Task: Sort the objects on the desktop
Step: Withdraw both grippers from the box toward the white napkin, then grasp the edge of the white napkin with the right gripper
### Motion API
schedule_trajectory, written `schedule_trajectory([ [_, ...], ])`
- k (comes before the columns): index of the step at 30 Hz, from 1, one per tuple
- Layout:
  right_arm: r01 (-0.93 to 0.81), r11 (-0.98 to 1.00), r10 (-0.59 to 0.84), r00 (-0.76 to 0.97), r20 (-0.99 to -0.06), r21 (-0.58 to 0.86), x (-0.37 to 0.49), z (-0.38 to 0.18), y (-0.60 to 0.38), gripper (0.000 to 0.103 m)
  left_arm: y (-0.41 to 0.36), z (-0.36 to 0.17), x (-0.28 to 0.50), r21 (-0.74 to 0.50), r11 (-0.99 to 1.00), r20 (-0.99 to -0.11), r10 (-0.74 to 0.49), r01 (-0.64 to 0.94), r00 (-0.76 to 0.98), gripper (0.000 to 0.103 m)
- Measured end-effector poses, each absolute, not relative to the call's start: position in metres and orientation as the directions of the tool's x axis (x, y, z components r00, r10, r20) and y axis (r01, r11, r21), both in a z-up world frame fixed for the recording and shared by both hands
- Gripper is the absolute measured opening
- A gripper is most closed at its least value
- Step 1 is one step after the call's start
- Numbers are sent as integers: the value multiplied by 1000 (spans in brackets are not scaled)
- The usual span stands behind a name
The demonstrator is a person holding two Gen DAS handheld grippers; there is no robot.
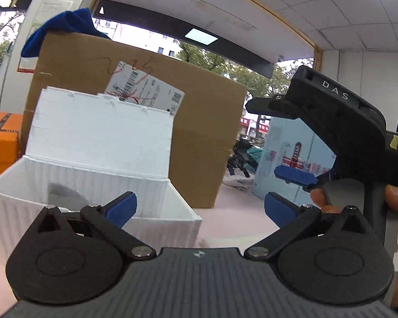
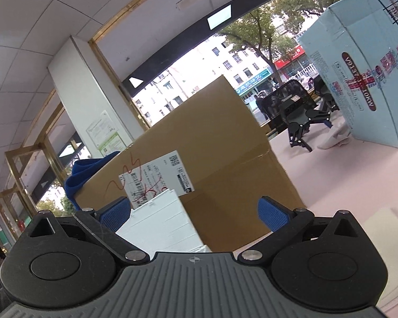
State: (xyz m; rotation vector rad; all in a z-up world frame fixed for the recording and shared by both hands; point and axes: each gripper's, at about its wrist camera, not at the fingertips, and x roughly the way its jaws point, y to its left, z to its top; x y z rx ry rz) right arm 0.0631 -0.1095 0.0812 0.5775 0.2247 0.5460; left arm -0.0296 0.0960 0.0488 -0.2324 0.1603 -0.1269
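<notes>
While the left hand-held gripper hangs above the pale pink bench, its blue-padded fingers are spread wide with nothing between them. Just ahead to the left stands a white ribbed plastic box, lid raised, something grey lying inside. Behind it rises a large brown cardboard carton with a blue cloth draped on top. The right hand-held gripper shows from the side, a person's fingers on its handle, jaws parted and empty.

From the right wrist, that gripper is likewise wide apart, holding nothing, aimed at the carton and the white box's lid. A light blue printed carton stands well apart.
</notes>
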Motion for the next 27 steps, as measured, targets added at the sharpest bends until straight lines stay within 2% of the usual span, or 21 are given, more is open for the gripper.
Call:
schedule_trajectory([
  [5,-394,826,463,882,-85,403,51,57,-145,103,87,35,-18,-218,960,-238,-225,174,945,103],
  [11,-384,878,435,889,-141,284,55,35,-179,103,82,28,-15,-190,963,-267,-236,189,934,103],
  [15,-328,923,373,893,-252,201,76,19,-203,103,77,25,-13,-159,966,-284,-241,202,928,103],
  [18,-239,943,306,896,-322,232,96,12,-225,103,75,23,-14,-156,965,-296,-250,212,922,103],
  [20,-179,932,297,876,-381,315,109,7,-242,103,75,22,-13,-162,965,-308,-249,207,918,103],
  [24,-146,841,422,778,-465,520,129,-9,-258,101,77,20,-9,-173,966,-334,-242,193,911,103],
  [27,-166,881,396,772,-498,442,127,-9,-248,100,75,19,-8,-167,967,-343,-239,191,909,103],
])
